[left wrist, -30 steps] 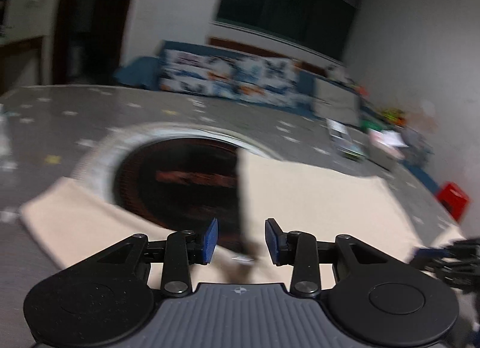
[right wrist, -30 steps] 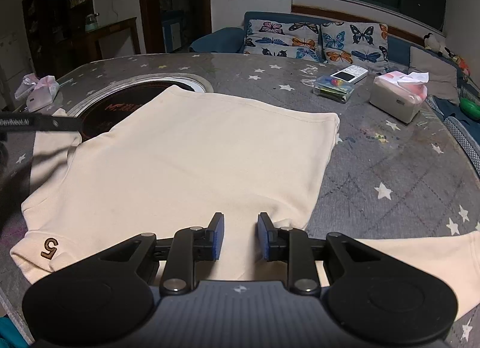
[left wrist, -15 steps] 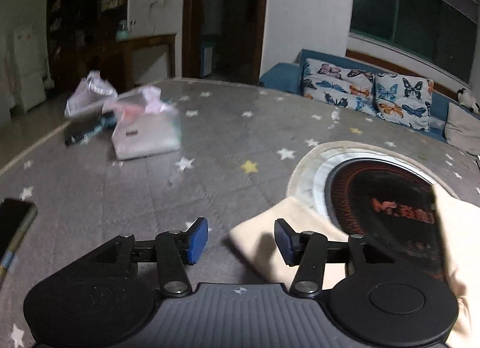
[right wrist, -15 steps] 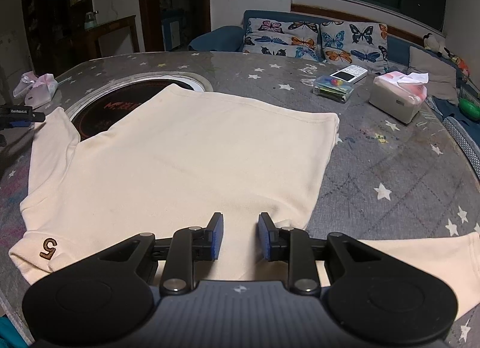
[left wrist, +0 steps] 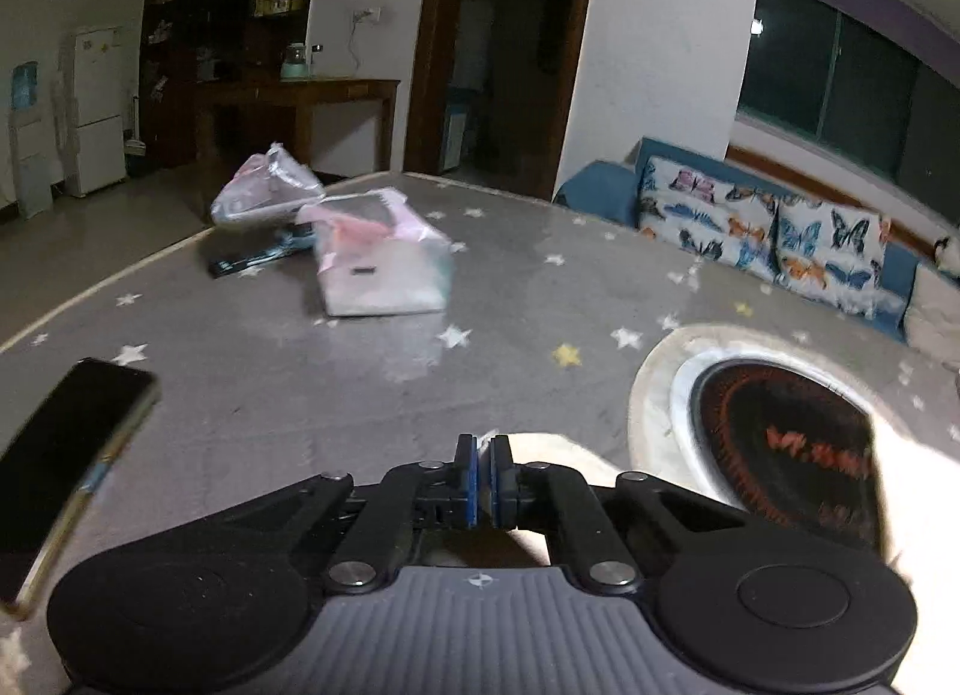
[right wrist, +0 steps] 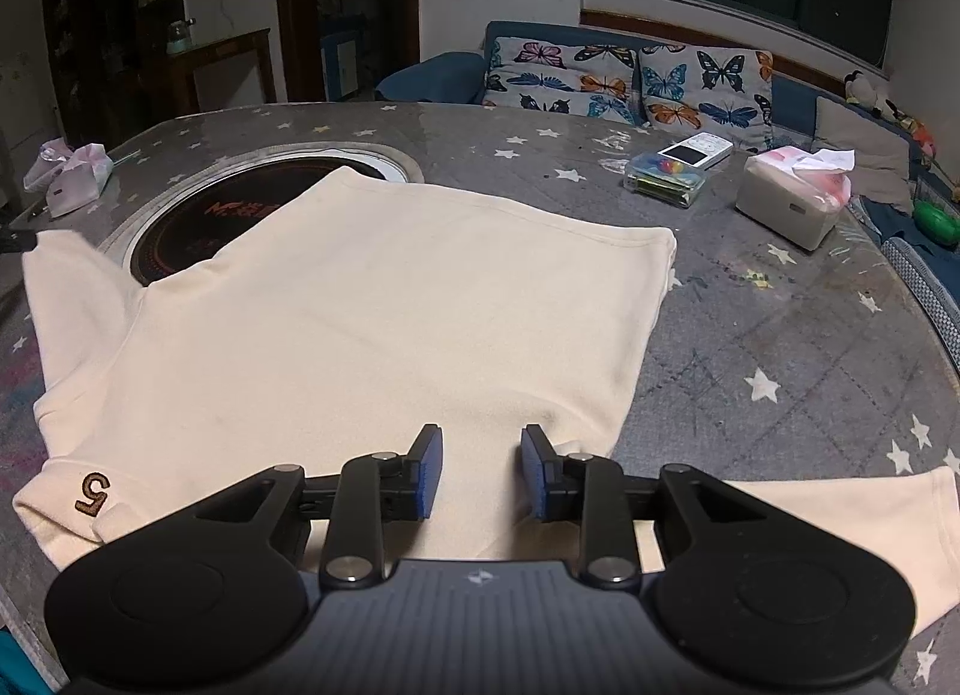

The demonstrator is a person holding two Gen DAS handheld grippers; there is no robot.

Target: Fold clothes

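Note:
A cream T-shirt [right wrist: 372, 311] lies flat on the round grey table, with a brown "5" on the near-left hem and one sleeve [right wrist: 840, 521] spread at the near right. My right gripper [right wrist: 481, 470] is open and empty just above the shirt's near edge. My left gripper [left wrist: 483, 476] is shut at the far tip of the shirt's left sleeve [left wrist: 570, 455]; the cloth lies right at and under the closed pads, so it looks pinched. In the right wrist view that sleeve [right wrist: 66, 275] stretches out to the left edge.
A dark round hotplate [right wrist: 240, 209] is set in the table [right wrist: 780, 347], partly under the shirt. A phone [left wrist: 60, 455] lies left of my left gripper. Plastic bags [left wrist: 378, 263] sit further out. A tissue box [right wrist: 792, 197], a clear box [right wrist: 663, 179] and a white device [right wrist: 699, 146] sit at the far right.
My left gripper swung left along the sleeve to its tip and closed there. The left sleeve now lies stretched out to the left. My right gripper has stayed still and open.

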